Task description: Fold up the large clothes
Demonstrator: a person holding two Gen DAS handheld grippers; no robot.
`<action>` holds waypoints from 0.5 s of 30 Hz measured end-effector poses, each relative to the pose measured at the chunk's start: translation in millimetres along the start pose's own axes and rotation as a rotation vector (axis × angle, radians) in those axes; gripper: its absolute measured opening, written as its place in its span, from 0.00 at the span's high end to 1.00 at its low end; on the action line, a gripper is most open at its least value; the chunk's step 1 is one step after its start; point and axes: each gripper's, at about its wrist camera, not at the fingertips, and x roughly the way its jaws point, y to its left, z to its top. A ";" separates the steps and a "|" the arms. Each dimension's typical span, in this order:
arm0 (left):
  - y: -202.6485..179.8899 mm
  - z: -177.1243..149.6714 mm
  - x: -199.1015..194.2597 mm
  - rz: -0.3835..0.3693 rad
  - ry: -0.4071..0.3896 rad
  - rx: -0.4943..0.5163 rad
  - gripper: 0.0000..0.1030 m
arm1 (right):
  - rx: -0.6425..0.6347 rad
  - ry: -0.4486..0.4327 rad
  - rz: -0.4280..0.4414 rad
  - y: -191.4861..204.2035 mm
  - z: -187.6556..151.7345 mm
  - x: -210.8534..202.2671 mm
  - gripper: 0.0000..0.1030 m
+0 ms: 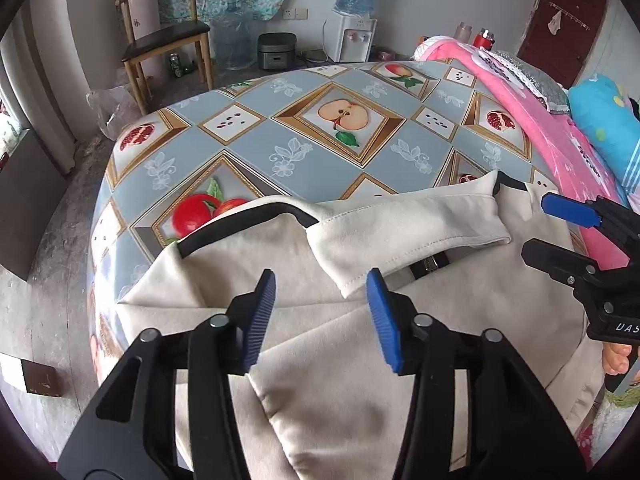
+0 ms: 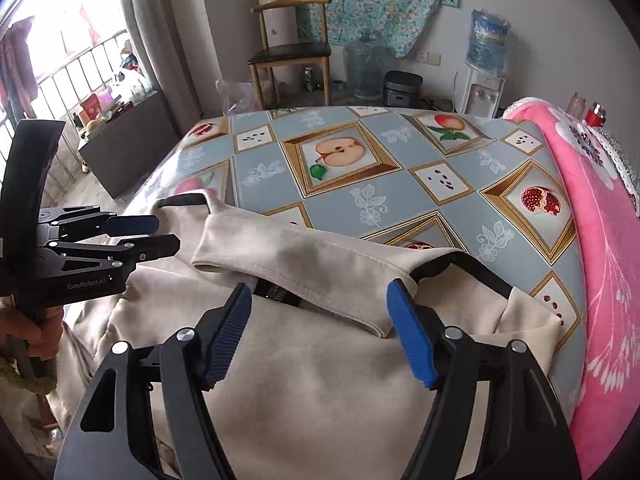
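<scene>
1. On the near part of the fruit-patterned surface (image 1: 256,148) lies the cream garment (image 1: 344,360), which looks like a jacket or coat with black trim; its lower part hangs over the near edge.
2. One cream sleeve (image 2: 312,264) is laid across the body of the garment, from the shoulder on one side toward the other. That fold looks done.
3. Black collar trim (image 1: 248,220) curves along the far edge, so the neckline points away from the person.
4. Left tongs (image 1: 322,316) are released above the cloth: the blue pads stand apart with nothing between them, and only the sleeve cuff lies below the gap.
5. Right tongs (image 2: 320,336) are likewise released, spread wide above the sleeve and chest, with no cloth pinched.
6. Judging from this, the task is at an early to middle stage. Whether the other sleeve is already tucked beneath I cannot tell.
7. Likely left: bringing in any remaining side, then folding the hanging lower part up onto the surface into a compact bundle.
8. Beside the garment, a pink blanket (image 2: 592,208) covers the right edge and does not touch the folding area.
</scene>
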 end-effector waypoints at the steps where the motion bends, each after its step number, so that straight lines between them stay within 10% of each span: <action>1: -0.3 -2.9 -8.2 0.006 -0.007 0.001 0.44 | -0.004 -0.005 0.004 3.2 -1.4 -6.9 0.28; 15: 3.8 -87.8 -116.6 0.045 -0.042 -0.091 0.21 | 0.080 -0.017 0.070 33.9 -68.3 -77.2 0.15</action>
